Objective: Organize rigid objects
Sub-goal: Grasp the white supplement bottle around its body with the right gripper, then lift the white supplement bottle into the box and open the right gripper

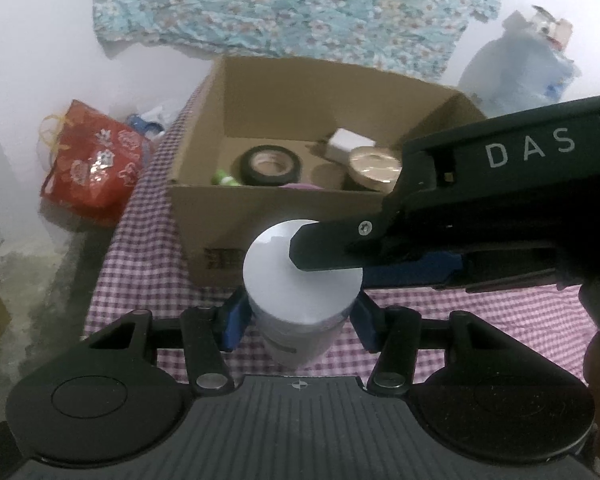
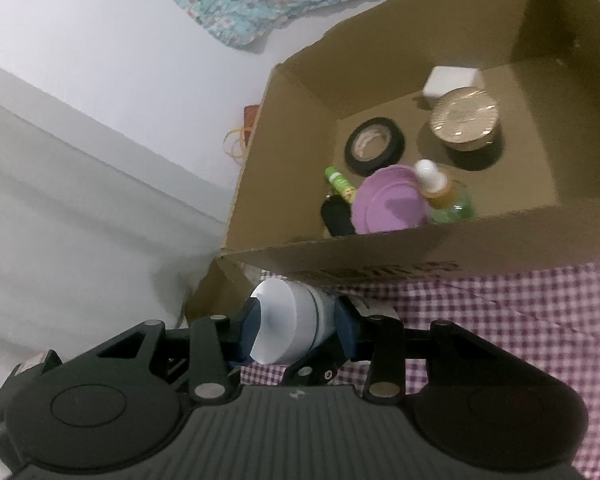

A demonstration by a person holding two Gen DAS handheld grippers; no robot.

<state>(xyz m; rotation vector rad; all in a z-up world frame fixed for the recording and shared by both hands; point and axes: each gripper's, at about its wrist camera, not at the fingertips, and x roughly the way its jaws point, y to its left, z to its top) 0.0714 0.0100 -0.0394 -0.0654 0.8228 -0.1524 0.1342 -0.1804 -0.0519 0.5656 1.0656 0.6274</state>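
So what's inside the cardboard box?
The cardboard box holds black tape, a purple lid, a round tin, a white block and small bottles. Its front wall hides whatever lies nearest.

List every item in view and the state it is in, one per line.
white bottle: upright, gripped from both sides
left gripper: shut on the bottle body
right gripper: shut on the bottle cap
cardboard box: open, partly filled
tape roll: lying flat in box
purple lid: tilted in box
round tin: closed, in box
dropper bottle: capped, leaning
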